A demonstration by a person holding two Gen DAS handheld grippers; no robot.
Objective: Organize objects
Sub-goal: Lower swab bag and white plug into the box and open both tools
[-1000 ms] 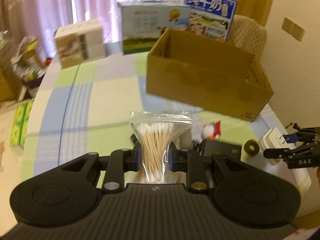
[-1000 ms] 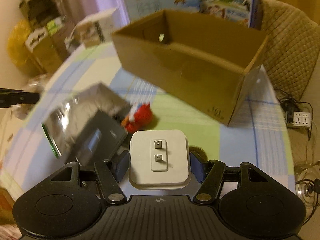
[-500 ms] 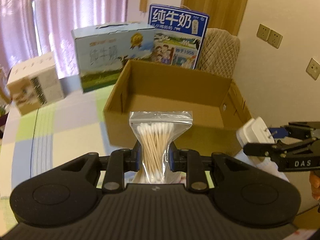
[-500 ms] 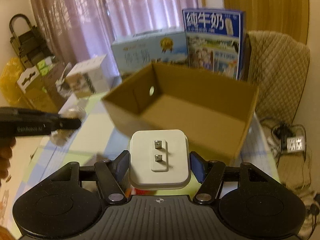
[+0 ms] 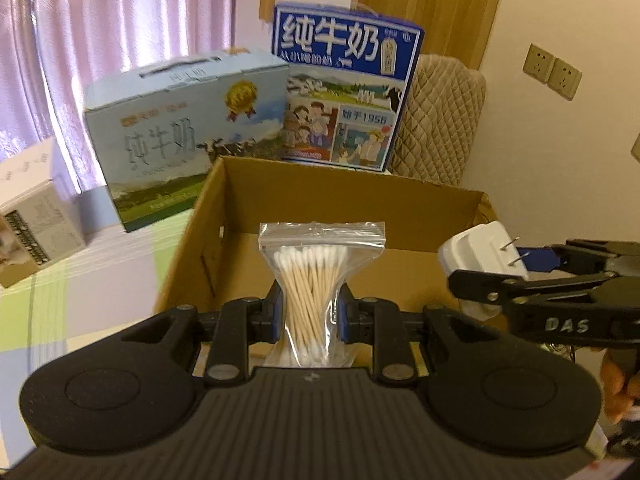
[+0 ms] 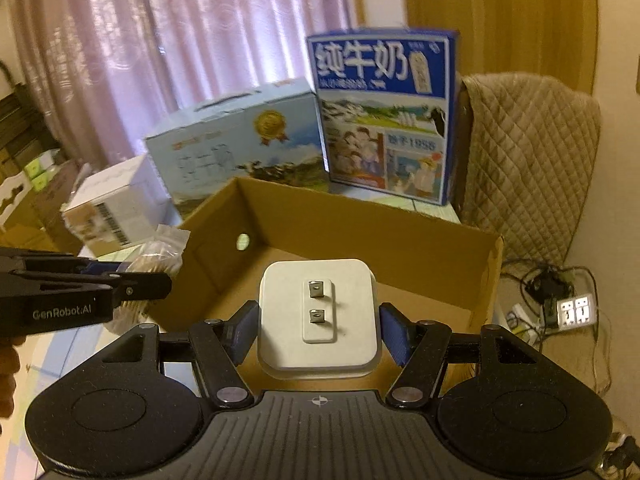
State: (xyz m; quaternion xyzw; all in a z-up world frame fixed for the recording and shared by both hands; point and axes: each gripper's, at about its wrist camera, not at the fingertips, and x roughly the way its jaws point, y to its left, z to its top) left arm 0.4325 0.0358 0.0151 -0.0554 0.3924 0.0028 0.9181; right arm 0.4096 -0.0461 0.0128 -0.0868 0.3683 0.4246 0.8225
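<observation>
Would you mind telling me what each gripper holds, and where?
Left gripper: clear zip bag of cotton swabs, pinched mid-height. Right gripper: white square plug adapter, clamped by its sides.

Pink curtains [image 5: 120,20] glow with daylight beside a wooden door [image 5: 424,0], quilted chair [image 6: 528,160] and cream wall [image 5: 560,140]

The claw's black body hides the swab bag [image 5: 322,280] bottom (blurred boxes behind).

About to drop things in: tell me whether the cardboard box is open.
Open: the cardboard box has no lid; its bare floor shows.
</observation>
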